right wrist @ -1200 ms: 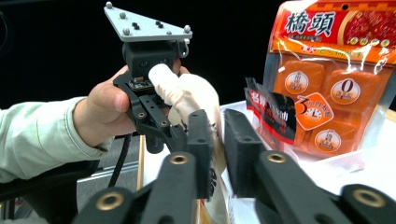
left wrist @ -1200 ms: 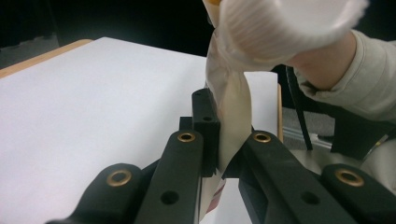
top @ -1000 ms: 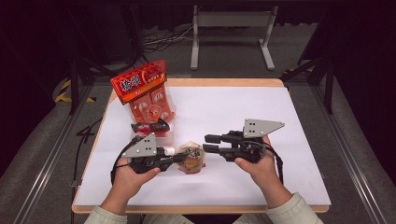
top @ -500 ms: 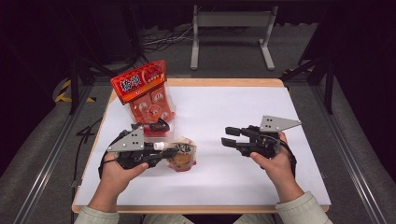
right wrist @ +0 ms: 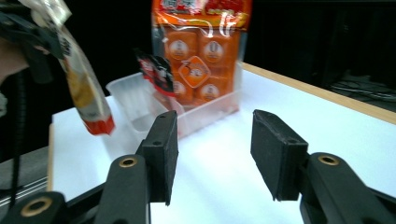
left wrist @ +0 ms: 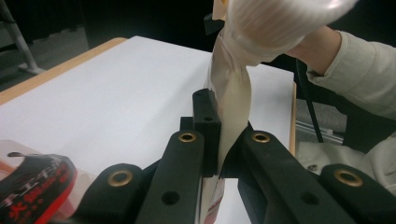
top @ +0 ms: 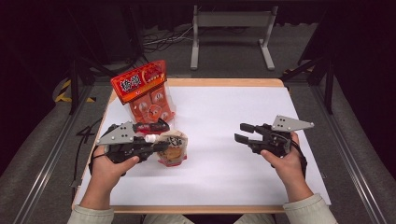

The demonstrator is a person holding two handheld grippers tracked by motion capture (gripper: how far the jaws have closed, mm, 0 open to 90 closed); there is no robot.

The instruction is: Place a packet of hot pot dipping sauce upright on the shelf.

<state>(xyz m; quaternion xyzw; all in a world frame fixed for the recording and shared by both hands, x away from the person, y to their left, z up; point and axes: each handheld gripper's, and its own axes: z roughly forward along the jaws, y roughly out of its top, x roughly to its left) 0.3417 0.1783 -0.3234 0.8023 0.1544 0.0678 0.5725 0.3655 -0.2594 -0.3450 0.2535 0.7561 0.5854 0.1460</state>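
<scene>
Holding: left gripper (top: pixel 161 146) clamped on small cream-and-orange plastic snack pouch (top: pixel 172 148), long axis hanging down.
Free: right gripper (top: pixel 243 132), jaws just opening, nothing between.
Destination: clear plastic tray (right wrist: pixel 140 105) just beyond the pouch.

Lab: dark-curtained rig table (top: pixel 224 116)

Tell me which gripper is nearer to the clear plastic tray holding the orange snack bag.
Left. The left gripper, shut on a small snack pouch, sits just in front of the clear tray. The right gripper, jaws just opened and empty, is well off to the tray's right.
</scene>
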